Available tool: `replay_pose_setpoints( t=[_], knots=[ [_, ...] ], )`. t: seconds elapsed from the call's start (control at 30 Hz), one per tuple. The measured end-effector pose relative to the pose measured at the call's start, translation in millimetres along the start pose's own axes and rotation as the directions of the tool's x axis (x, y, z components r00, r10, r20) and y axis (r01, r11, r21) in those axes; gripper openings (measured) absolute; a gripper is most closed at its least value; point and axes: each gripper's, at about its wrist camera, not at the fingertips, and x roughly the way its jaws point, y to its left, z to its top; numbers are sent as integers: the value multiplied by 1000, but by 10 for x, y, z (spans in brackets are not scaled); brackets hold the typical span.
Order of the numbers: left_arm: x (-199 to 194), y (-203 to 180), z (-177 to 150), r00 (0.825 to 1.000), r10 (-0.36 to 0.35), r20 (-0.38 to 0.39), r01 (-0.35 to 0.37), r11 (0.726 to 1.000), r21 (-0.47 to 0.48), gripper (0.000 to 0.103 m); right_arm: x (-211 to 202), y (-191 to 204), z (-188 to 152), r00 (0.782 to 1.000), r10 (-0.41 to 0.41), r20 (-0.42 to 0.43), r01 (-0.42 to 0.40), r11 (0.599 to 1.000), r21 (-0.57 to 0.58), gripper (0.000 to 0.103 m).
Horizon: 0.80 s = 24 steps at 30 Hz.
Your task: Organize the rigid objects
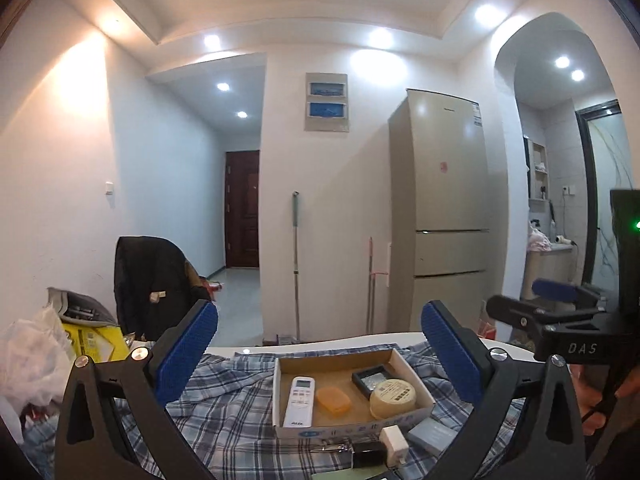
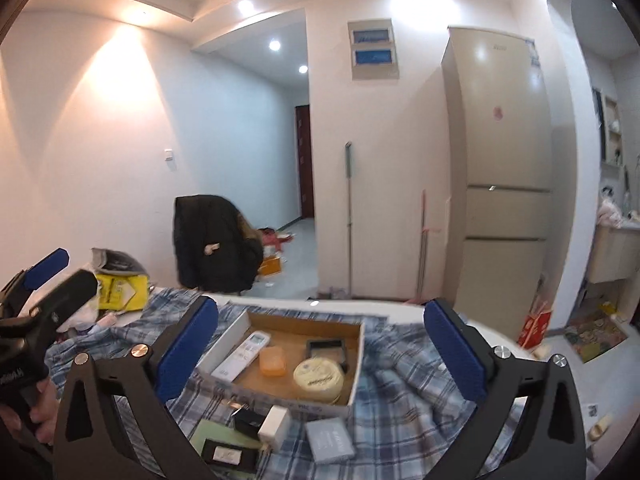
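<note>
Right now both my claws hang above the table, jaws spread wide and holding nothing: the left claw [image 1: 319, 354] and the right claw [image 2: 321, 350] each frame the cardboard box [image 2: 362, 354] between their blue pads. Nearest me, on the checked cloth [image 2: 404, 396] by the table's near edge, lie the things not yet put away: a white charger [image 2: 275, 422], a small black box [image 2: 249, 419] touching it, a grey case [image 2: 330, 439] just beside, and a green card [image 2: 218, 436] under a dark flat piece. I judge these are next, being loose outside the box. Past them the box sits mid-cloth, already holding a white remote [image 2: 241, 355] along its left wall, an orange soap dish [image 2: 273, 361], a round cream tin [image 2: 318, 380] and a black tray [image 2: 326, 350], packed side by side to save room. Beyond the far edge stand a draped chair [image 2: 216, 242] and a fridge [image 2: 504, 168].
</note>
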Motion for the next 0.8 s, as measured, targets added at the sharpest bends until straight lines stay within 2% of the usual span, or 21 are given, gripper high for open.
replay_pose_setpoints(
  t=[0.07, 0.13, 0.37, 0.47, 0.73, 0.8],
  knots=[
    [7, 16, -66, 1000, 4, -6, -4, 1000, 4, 103, 103, -30, -93, 998, 43, -52, -42, 999, 34, 103],
    [87, 37, -198, 999, 1, -51, -1, 1000, -4, 103, 256, -40, -180, 992, 65, -108, -60, 997, 45, 103],
    [306, 164, -563, 993, -1, -120, -7, 998, -61, 103, 511, -43, -470, 985, 29, -171, -27, 1000, 14, 103],
    [452, 217, -695, 982, 2, -188, -17, 997, -78, 103, 605, -39, -534, 975, 40, -219, -38, 999, 14, 102],
    [580, 303, -899, 963, 12, -269, -38, 995, -92, 103, 797, -28, -693, 951, 40, -306, -49, 999, -21, 87],
    [591, 298, -922, 961, 14, -278, -40, 995, -89, 103, 917, -47, -774, 927, 36, -373, -51, 998, -30, 81]
  ],
)
